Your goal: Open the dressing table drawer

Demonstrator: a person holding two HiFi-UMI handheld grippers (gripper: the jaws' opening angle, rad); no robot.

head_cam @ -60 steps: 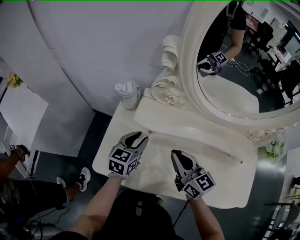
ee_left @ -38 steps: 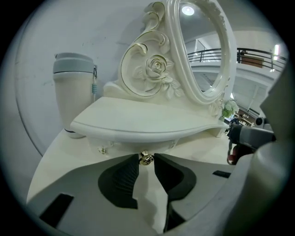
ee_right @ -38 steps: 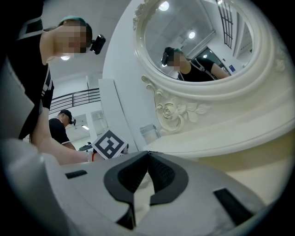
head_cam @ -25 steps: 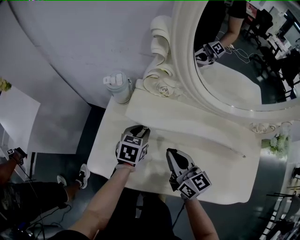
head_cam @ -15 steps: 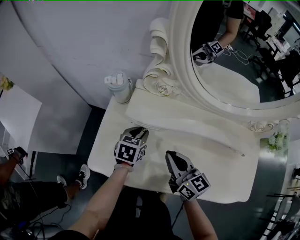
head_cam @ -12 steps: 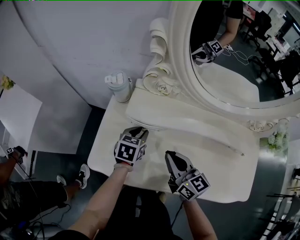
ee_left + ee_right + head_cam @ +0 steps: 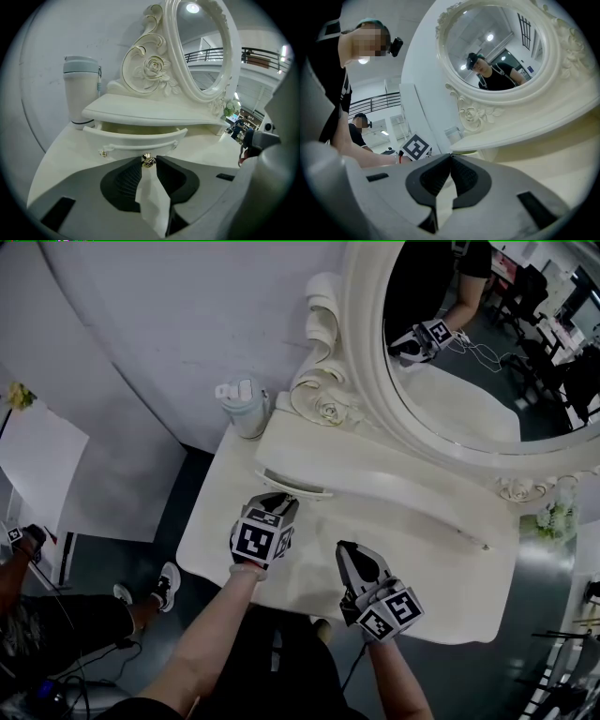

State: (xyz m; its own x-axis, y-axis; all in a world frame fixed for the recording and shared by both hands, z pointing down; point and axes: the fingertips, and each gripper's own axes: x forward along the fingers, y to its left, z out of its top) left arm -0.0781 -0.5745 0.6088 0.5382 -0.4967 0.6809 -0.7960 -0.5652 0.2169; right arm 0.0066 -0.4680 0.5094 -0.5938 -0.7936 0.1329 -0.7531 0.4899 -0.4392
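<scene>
Left tool [image 7: 280,500] hides knob [image 7: 148,161] in head view.

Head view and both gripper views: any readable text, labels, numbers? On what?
No readable text anywhere.
Cubes on the left gripper and right gripper: black-and-white square patterns, no letters or digits.
On the cup: no label visible.
In the mirror: nothing legible in the reflection.

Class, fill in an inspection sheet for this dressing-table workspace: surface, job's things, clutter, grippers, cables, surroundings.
Surface: cream table top, curved front edge.
Job's things: drawer partly open; gold knob on its front.
Clutter: lidded cup at the back left corner; flowers at the right end.
Grippers: left gripper shut on the gold knob; right gripper shut, empty.
Cables: dark cable below the right forearm.
Surroundings: oval mirror, white wall, person seated at left.
</scene>
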